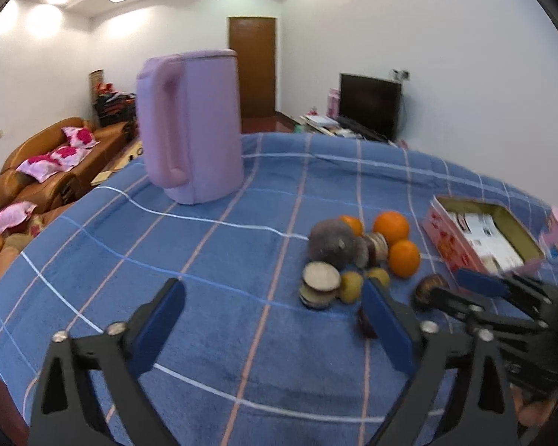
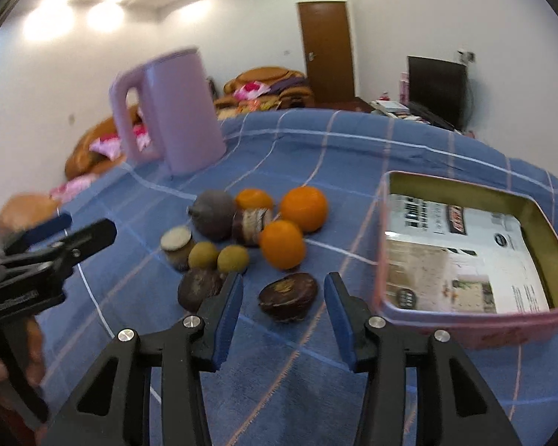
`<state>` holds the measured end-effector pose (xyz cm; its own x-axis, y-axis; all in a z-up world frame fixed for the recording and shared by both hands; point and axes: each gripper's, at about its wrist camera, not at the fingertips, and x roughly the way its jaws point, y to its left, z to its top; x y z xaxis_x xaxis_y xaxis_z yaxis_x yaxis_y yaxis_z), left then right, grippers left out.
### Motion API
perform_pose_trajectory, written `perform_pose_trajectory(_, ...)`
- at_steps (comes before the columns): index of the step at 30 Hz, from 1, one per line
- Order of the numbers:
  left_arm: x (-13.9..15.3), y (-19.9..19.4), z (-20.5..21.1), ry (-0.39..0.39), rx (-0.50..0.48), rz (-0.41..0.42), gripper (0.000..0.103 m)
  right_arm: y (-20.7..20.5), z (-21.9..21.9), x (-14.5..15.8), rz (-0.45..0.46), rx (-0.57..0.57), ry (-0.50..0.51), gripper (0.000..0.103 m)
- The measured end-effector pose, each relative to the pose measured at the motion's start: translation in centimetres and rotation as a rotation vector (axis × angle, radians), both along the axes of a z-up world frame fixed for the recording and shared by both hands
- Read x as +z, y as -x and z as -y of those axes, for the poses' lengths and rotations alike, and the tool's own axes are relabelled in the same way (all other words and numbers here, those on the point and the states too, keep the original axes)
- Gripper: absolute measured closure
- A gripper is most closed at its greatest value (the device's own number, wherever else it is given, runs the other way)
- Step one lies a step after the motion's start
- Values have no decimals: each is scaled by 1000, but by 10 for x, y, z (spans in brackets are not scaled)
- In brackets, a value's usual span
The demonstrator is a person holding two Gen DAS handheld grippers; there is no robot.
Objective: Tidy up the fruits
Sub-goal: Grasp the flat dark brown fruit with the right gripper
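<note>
Fruits [image 2: 249,230] cluster beside the pink tin [image 2: 465,319], whose inside only the right wrist view shows; both grippers gape empty.

My left wrist camera is looking low across the table toward twelve o'clock. My right is sitting nearer, both sharing the fruit pile [image 1: 357,256] [image 2: 249,234] and pink kettle [image 1: 191,126] [image 2: 175,111].

Left gripper [image 1: 273,317]: jaws spread wide, nothing between the blue pads, fingers pointing toward 12 o'clock, low over the surface. Right gripper [image 2: 283,308]: jaws parted, also aimed at 12 o'clock (narrower gap than the left). From the left wrist view the right gripper sits at 3 o'clock, close alongside, not touching.
</note>
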<state>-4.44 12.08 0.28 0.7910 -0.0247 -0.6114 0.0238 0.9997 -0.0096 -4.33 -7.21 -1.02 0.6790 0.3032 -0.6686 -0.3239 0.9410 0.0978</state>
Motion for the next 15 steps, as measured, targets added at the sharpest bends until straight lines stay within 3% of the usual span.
perform_pose_trajectory(4, -4, 5, 7, -26, -29, -17, 13, -18, -7, -12, -48, 3, 66, 55)
perform_pose_trajectory(7, -8, 4, 9, 25, -66, -49, 13, -28, -9, -19, -88, 10, 107, 55)
perform_pose_trajectory(10, -9, 2, 14, 58, -79, -68, 13, -34, -8, -26, -142, 26, 86, 55)
perform_pose_trajectory(15, -12, -2, 33, 51, -140, -115, 33, -18, 7, -12, -76, 29, 28, 60)
